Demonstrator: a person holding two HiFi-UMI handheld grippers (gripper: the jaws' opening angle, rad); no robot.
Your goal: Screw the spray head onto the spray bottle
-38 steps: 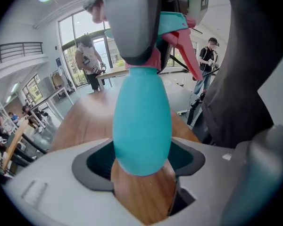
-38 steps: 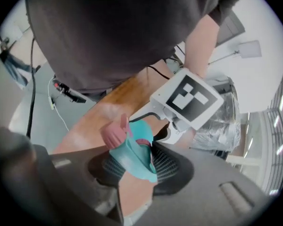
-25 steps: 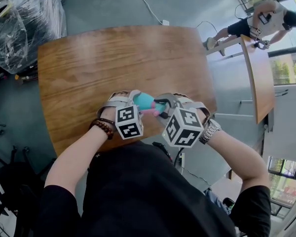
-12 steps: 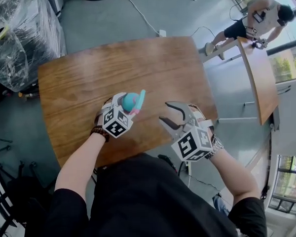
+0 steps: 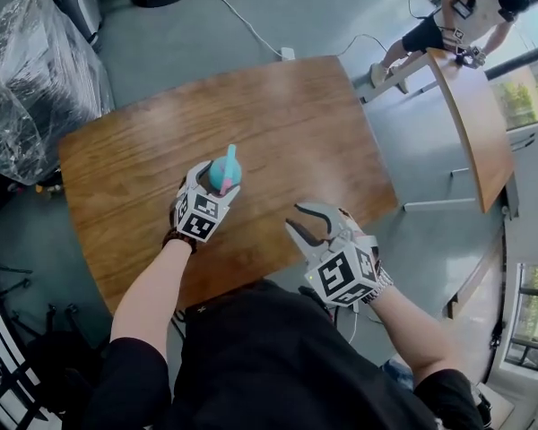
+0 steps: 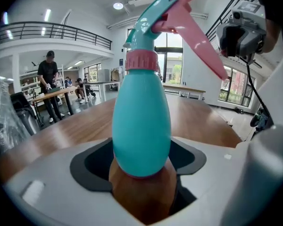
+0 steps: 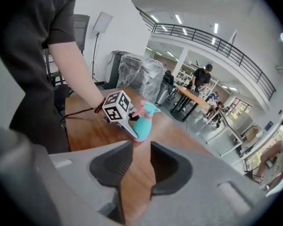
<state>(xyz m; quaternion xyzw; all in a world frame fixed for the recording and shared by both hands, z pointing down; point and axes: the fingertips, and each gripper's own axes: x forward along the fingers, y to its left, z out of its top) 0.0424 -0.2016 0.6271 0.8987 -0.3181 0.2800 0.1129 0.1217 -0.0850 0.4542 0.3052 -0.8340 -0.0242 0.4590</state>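
Note:
A teal spray bottle (image 5: 221, 176) stands upright on the wooden table (image 5: 278, 124), its base on the wood. Its teal spray head with a pink trigger (image 6: 179, 13) sits on the pink collar (image 6: 141, 60). My left gripper (image 5: 217, 184) is shut on the bottle's lower body, jaws wide, one pad on each side (image 6: 92, 161). My right gripper (image 5: 291, 218) is to the right, near the table's front edge, apart from the bottle. Its jaws have just been closing with nothing between them; a gap with bare wood shows (image 7: 141, 147). The bottle (image 7: 142, 122) lies beyond it.
Plastic-wrapped goods (image 5: 22, 70) stand on the floor to the left. A second wooden table (image 5: 471, 106) with a person (image 5: 466, 7) beside it is at the far right. A cable (image 5: 242, 16) runs over the floor behind the table.
Both grippers were on the bottle close to my body. The right gripper has let go and drawn back to the right. The left has carried the bottle leftward and turned it upright.

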